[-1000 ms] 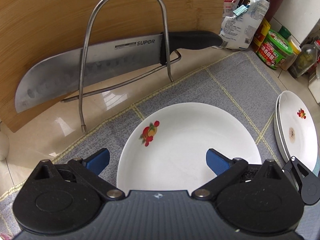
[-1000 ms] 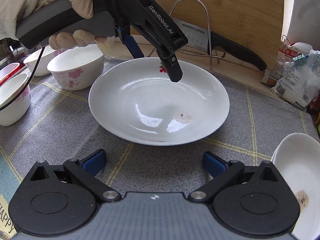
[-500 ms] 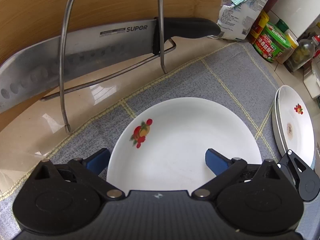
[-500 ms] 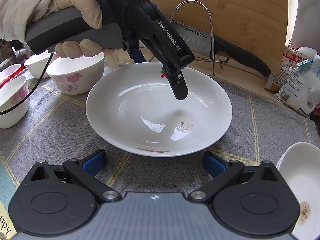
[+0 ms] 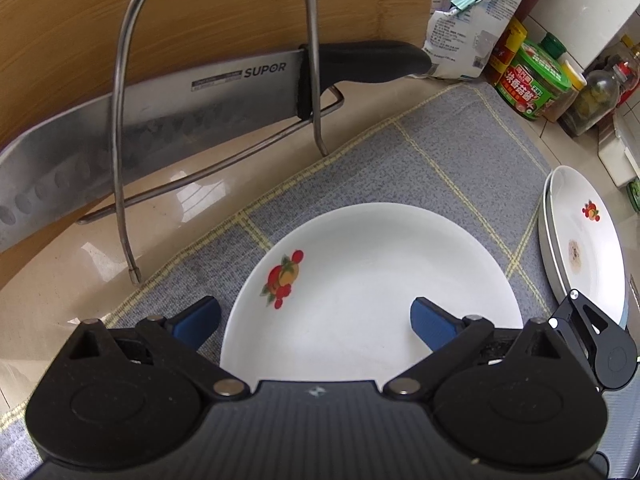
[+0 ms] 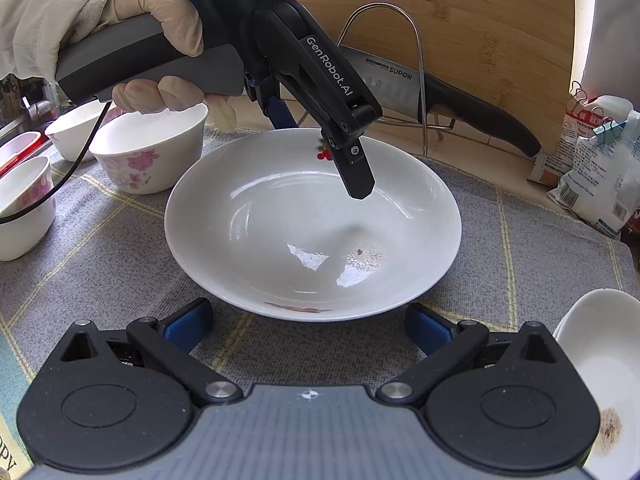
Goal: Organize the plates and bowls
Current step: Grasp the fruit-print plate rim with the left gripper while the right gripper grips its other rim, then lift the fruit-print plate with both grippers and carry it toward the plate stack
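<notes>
A white plate with a fruit print [image 5: 372,280] [image 6: 312,224] lies on the grey checked mat. My left gripper [image 5: 316,318] is open and hovers over the plate's near-left part; one blue pad is off the rim, the other over the plate. In the right wrist view the left gripper [image 6: 320,136] hangs above the plate's far side. My right gripper [image 6: 308,322] is open and empty just in front of the plate's near rim. Two stacked plates [image 5: 584,236] [image 6: 600,368] lie to the right. Several flowered bowls [image 6: 148,152] stand at the left.
A wire rack [image 5: 216,92] holds a SUPOR knife [image 5: 168,120] against a wooden board [image 5: 200,8] behind the mat. Bags, jars and bottles [image 5: 532,80] crowd the back right corner. The mat [image 6: 532,264] covers the counter.
My left gripper has shifted slightly over the plate, toward the knife rack and back. The right gripper has edged closer to the plate's near rim. Both stay open.
</notes>
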`<state>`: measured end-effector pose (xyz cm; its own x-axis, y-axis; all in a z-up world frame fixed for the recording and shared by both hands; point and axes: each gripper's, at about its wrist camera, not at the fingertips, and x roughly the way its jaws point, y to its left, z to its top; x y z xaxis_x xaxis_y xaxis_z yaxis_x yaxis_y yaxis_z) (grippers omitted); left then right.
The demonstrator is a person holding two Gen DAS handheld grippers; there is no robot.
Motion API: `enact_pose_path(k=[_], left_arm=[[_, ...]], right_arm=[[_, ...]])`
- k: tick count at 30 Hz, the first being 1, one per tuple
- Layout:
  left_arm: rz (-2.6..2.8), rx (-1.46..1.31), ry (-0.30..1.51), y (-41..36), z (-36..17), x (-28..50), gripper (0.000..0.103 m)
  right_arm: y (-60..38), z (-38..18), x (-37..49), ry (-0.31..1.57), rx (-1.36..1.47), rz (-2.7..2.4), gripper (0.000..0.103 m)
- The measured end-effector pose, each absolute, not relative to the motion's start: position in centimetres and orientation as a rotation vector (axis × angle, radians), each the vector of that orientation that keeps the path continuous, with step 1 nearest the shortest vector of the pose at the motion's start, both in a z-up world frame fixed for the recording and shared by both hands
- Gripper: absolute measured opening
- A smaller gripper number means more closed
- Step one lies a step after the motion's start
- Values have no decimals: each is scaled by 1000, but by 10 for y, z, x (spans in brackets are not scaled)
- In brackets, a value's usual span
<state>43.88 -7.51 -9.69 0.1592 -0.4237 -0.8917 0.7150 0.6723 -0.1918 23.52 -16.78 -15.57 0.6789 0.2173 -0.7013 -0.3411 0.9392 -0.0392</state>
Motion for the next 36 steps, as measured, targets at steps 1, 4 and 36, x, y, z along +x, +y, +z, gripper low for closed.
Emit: enact_pose_path(k=[1, 4, 36], left_arm=[[-838, 307, 1150, -75, -97, 439, 100], [-850, 331, 1151, -77, -97, 438, 96], [-973, 432, 1193, -91, -100, 440, 93]], right_arm=[[-168, -156, 235, 762, -172, 314, 103], [-168, -156, 236, 759, -170, 310, 103], [-165, -154, 248, 758, -174, 315, 103]])
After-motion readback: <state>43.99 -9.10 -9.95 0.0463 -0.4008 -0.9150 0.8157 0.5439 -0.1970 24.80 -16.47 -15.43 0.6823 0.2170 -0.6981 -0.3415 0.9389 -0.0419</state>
